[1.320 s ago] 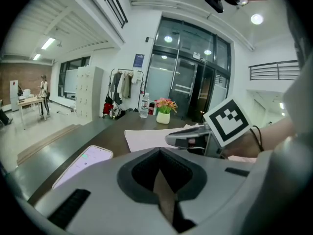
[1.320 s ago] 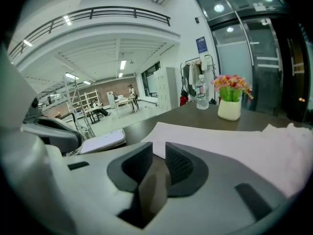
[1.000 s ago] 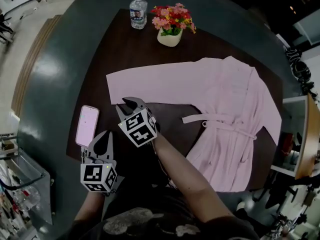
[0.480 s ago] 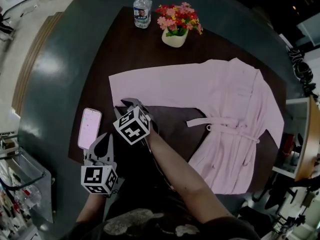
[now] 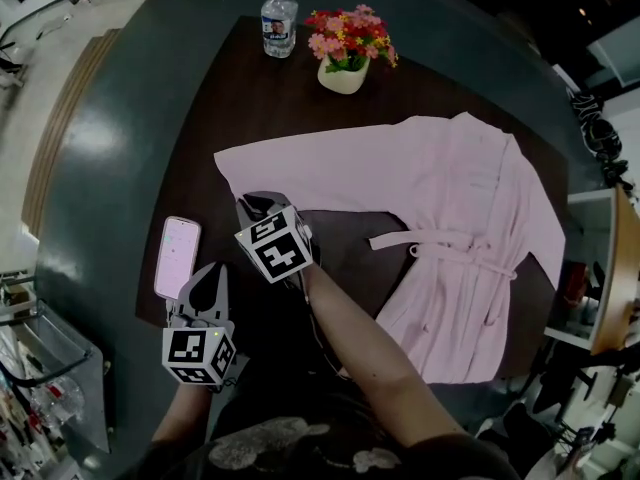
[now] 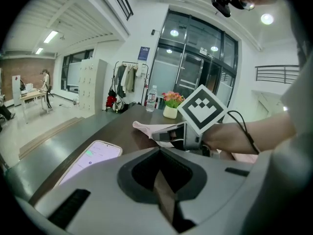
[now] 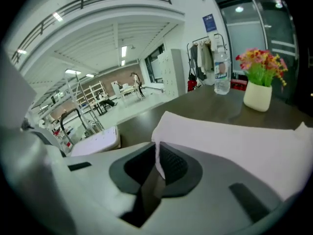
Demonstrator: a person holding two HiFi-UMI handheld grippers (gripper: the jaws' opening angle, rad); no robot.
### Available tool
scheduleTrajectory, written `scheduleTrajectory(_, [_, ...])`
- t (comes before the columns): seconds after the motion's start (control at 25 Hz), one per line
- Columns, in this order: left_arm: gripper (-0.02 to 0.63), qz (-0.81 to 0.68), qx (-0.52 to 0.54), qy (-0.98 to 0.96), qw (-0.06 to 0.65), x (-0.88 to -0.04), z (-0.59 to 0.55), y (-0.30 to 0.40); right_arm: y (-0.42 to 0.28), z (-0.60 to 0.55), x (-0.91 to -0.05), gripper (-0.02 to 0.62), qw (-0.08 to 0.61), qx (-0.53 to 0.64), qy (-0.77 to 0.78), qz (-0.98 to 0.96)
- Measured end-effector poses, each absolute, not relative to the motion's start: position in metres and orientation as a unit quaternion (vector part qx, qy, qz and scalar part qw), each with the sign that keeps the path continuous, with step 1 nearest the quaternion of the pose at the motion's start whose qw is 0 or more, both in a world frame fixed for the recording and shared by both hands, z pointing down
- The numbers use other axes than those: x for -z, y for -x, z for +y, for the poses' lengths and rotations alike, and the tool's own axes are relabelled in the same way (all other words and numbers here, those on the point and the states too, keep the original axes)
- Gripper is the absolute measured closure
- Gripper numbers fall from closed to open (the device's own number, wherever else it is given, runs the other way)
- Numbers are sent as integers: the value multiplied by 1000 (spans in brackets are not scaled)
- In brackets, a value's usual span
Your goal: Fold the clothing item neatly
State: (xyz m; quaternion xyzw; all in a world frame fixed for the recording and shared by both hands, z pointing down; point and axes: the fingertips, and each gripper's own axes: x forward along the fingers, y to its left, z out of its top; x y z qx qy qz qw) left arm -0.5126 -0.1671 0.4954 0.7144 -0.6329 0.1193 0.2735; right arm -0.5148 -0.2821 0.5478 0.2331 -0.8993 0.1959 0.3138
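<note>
Having just closed, my right gripper (image 5: 256, 205) pinches the sleeve cuff (image 7: 168, 126) of the pale pink fabric bathrobe (image 5: 470, 218) spread flat on the dark wooden table (image 5: 260, 108). My left gripper (image 5: 213, 278) hangs closed and empty.

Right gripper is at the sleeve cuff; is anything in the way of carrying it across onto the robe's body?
Nothing visible. The right gripper has just been closing its jaws on the sleeve at the cuff. Between it and the robe body lies only bare table. The phone, bottle and flower pot sit off that path.
</note>
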Motion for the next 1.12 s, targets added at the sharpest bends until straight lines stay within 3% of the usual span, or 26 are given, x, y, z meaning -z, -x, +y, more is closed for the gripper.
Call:
scheduleTrajectory(0.2, [595,-609,-120,-739,262,-488,-174,489,463,-304,-497,577,232,-217,-285,-904])
scheduleTrajectory(0.48, [596,-577,-125,-777,217,-465,-193,411,311,-331,-436,577,157,-206,-375,-890])
scheduleTrajectory(0.8, [595,-561,-94,-798,197,-440,-214,266,127,-330,-438,577,132,-229,-427,-865])
scheduleTrajectory(1.12, [595,-546,-105,-806,201,-448,-210,151,44,-314,-478,577,130,-254,-401,-870])
